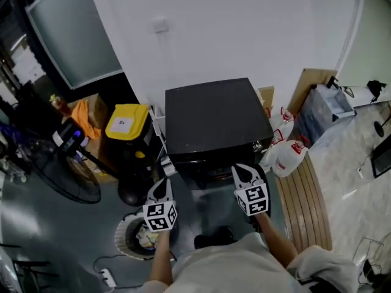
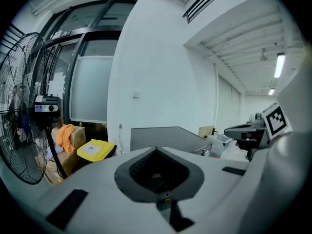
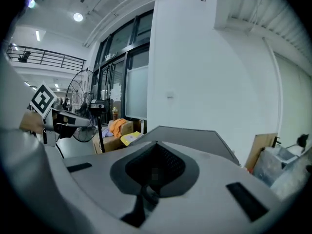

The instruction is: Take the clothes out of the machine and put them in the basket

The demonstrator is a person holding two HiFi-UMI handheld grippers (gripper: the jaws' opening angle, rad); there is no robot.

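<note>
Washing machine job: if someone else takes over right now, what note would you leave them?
Left gripper: shut, empty, held up before the black machine.
Right gripper: shut, empty, beside it.
Basket: on the floor at the person's left, something pale inside.
Done: unclear whether any clothes are moved.
Left: reach into the machine, carry clothes to the basket.

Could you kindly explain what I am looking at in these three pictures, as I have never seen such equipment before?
A person wears a camera on the head. Its picture looks down on a dark washing machine and a round basket on the floor. One hand holds the left tongs, the other the right tongs. The other two pictures come from cameras riding on those tongs, each looking along its own jaws towards the machine. Both pairs are shut and hold nothing.
</note>
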